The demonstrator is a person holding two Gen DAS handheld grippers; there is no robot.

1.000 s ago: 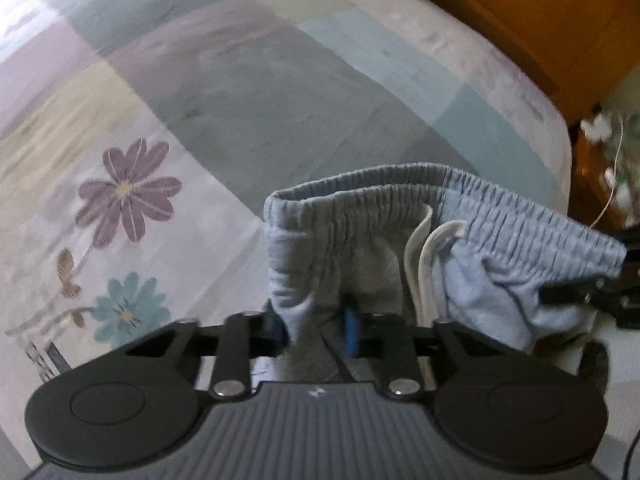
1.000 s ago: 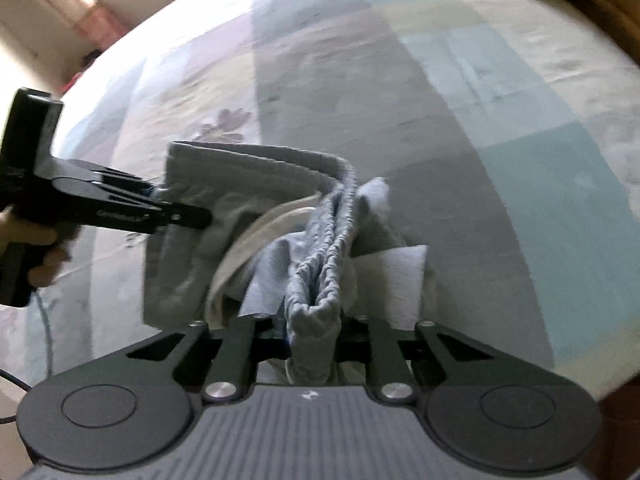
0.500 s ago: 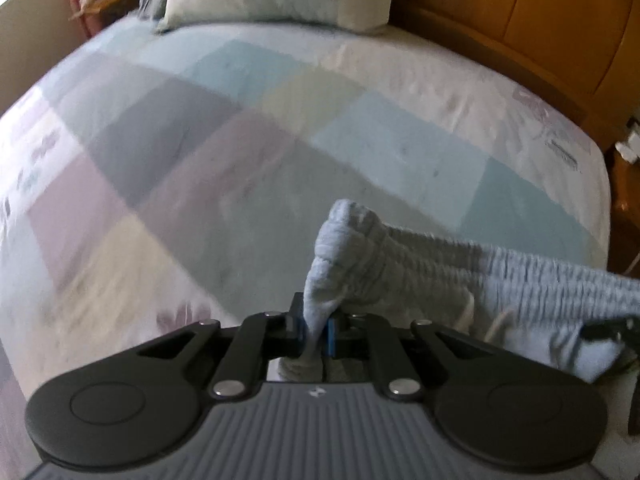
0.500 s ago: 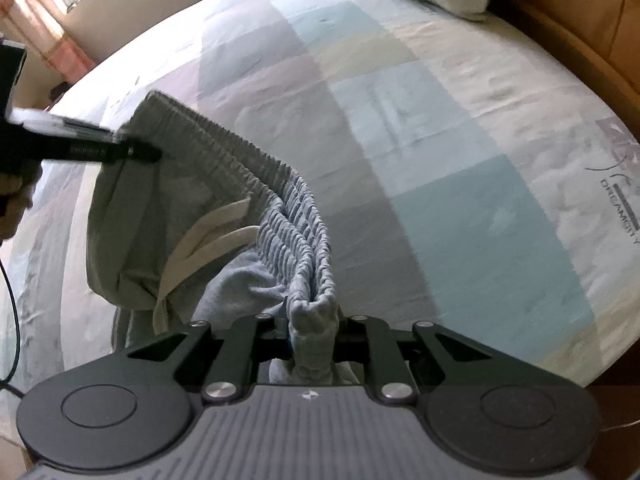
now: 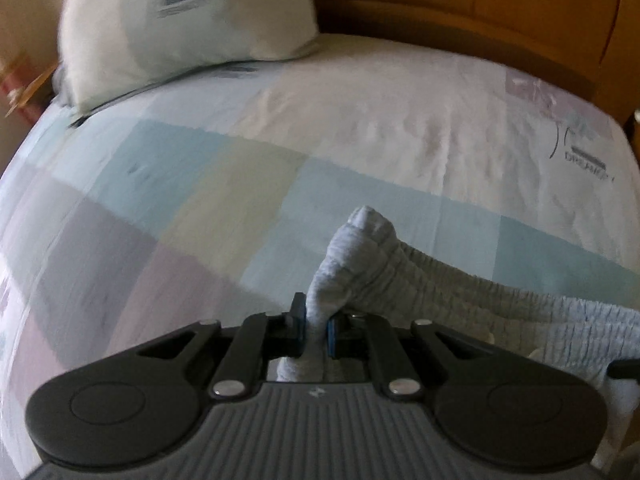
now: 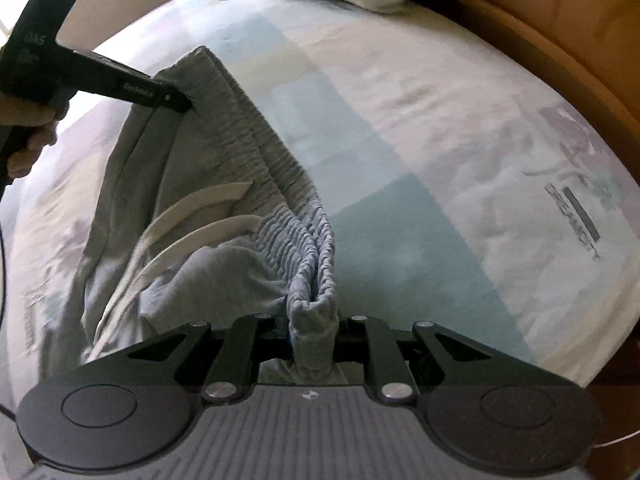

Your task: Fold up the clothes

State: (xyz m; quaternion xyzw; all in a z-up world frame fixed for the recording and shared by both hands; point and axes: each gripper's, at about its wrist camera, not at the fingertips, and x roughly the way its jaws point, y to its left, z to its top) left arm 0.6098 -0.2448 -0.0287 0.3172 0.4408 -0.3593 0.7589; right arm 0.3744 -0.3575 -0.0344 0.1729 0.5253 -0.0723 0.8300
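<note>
Grey sweat shorts (image 6: 208, 184) with an elastic waistband (image 6: 276, 168) and white drawstrings (image 6: 204, 200) hang stretched between my two grippers above the bed. My left gripper (image 5: 317, 330) is shut on one end of the waistband (image 5: 360, 248), which bunches up past its blue pads. My right gripper (image 6: 314, 332) is shut on the other end, the folded band standing up between its fingers. In the right wrist view the left gripper (image 6: 176, 100) shows at the upper left, held by a hand (image 6: 28, 148), clamped on the far corner. The shorts' legs hang below, mostly hidden.
The bed (image 5: 360, 128) has a patchwork sheet in pale blue, yellow, lilac and white. A white pillow (image 5: 180, 16) lies at its head, against a wooden headboard (image 5: 500, 12). The bed's right edge (image 6: 580, 340) drops off beside wooden furniture.
Both grippers have moved along the bed toward the pillow and headboard, carrying the shorts. The waistband has been pulled out straighter between them, and the left jaws have closed tighter on their end.
</note>
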